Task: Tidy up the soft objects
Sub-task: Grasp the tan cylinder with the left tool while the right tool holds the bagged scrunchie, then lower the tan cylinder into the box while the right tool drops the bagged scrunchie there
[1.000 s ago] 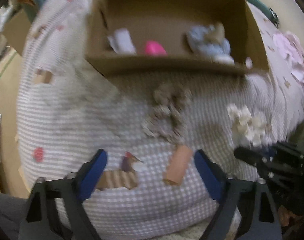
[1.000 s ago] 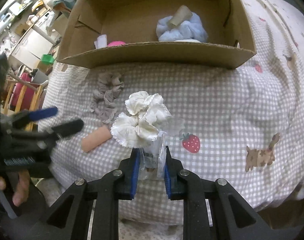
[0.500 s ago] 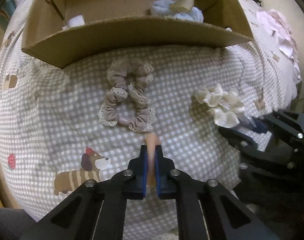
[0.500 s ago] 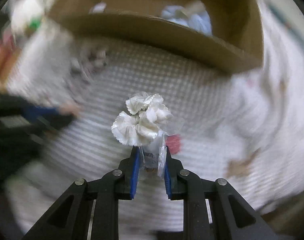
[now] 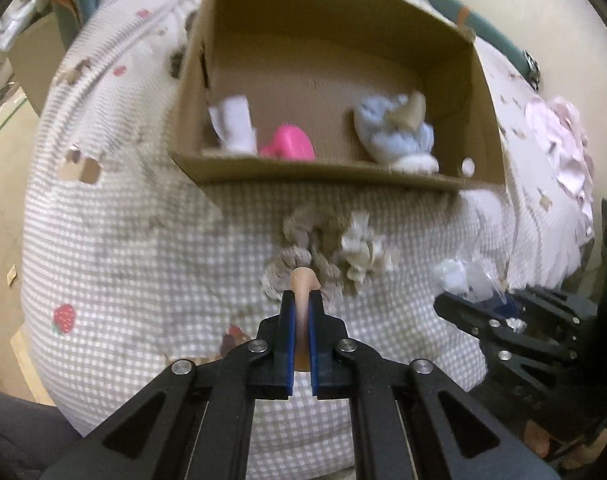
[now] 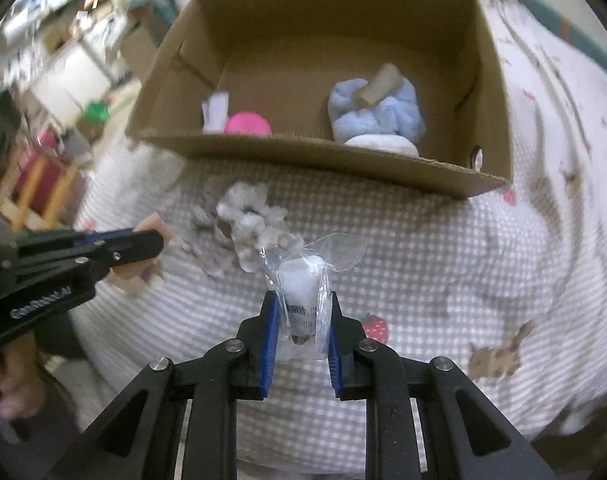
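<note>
- Cardboard box (image 6: 303, 160) in upper centre, open on top, probably for collecting the soft things.
- Right gripper (image 6: 299, 316) pinching plastic-wrapped white item (image 6: 303, 284), lower centre.
- Left gripper (image 5: 301, 312) pressed together on peach sponge (image 5: 303, 280), lower centre, apparently for carrying to box.

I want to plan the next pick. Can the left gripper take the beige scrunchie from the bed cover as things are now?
Probably not yet. The left gripper is already shut on a peach sponge, so its fingers are occupied. The beige scrunchie lies just ahead, with a white scrunchie partly beside it. Nothing else blocks the way.
</note>
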The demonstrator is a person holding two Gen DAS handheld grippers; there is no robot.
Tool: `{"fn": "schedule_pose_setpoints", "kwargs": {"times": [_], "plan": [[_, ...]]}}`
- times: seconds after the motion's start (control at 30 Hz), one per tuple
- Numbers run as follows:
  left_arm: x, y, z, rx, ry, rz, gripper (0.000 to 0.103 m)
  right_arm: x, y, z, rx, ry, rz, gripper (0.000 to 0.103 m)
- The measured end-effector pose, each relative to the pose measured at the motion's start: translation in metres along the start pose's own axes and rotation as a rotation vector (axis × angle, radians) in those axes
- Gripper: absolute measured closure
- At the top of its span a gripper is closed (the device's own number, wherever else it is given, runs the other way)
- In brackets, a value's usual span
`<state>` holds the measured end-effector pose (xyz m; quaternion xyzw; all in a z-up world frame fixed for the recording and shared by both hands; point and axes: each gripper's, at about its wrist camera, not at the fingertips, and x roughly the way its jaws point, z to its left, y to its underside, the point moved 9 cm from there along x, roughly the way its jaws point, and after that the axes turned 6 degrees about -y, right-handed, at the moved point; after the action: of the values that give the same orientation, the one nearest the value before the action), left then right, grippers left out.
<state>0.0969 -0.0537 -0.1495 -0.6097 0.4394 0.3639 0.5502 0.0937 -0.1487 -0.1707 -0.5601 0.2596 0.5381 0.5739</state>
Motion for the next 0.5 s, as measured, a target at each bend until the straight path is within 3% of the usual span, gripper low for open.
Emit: {"fn": "schedule_pose_setpoints", "kwargs": {"times": [0.17,0.23,0.5], "plan": [[-0.016,-0.006,0.021,-0.039,-0.014,-0.026,0.098,-0.014,-0.01,-0.003,0.043,-0.037,-0.049,0.08],[-0.024,-0.008,0.022,-0.053,0.019,-0.024,0.098,-0.018,-0.015,0.001,0.037,-0.041,-0.06,0.08],[-0.07,-0.038,0.018,0.018,-0.002,-0.153,0.098,-0.068,-0.051,-0.01,0.082,-0.085,-0.184,0.08]]}}
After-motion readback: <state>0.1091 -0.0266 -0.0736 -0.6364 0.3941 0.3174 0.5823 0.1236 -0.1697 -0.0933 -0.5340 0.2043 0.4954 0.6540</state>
